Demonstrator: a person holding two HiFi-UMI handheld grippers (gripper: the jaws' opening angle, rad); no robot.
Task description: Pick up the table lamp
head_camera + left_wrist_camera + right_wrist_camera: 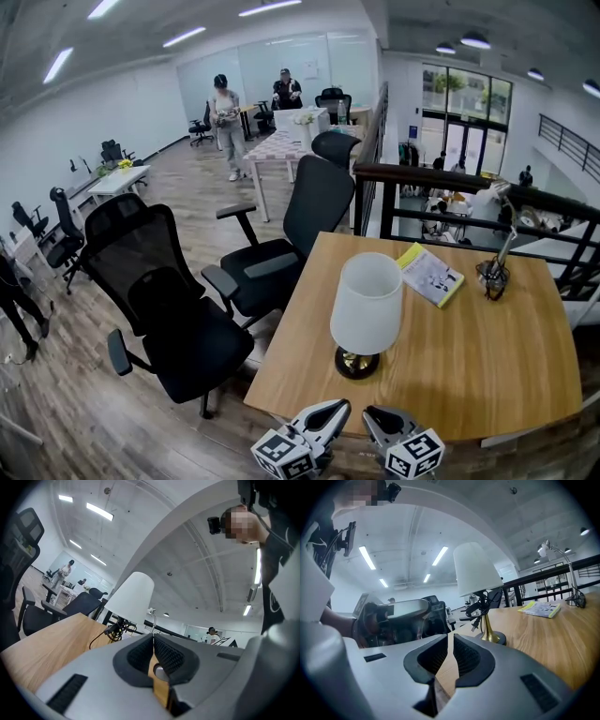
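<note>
The table lamp has a white shade [367, 302], a brass stem and a dark round base [357, 363]. It stands near the front left of the wooden table [487, 366]. Its black cord is bundled round the stem [480, 609]. Both grippers hover at the table's near edge, just short of the base. My left gripper [337, 407] is shut with nothing in it, and so is my right gripper [371, 413]. In the left gripper view the shade [134, 596] rises beyond the closed jaws [153, 637]. The right gripper view shows shade [475, 569] and base [494, 637] ahead of its closed jaws [451, 636].
A yellow-edged booklet [431, 275] lies at the table's back, beside a thin gooseneck lamp with tangled cords [494, 273]. Black office chairs [173, 305] [291, 234] stand left of the table. A dark railing [469, 183] runs behind it. People stand far off.
</note>
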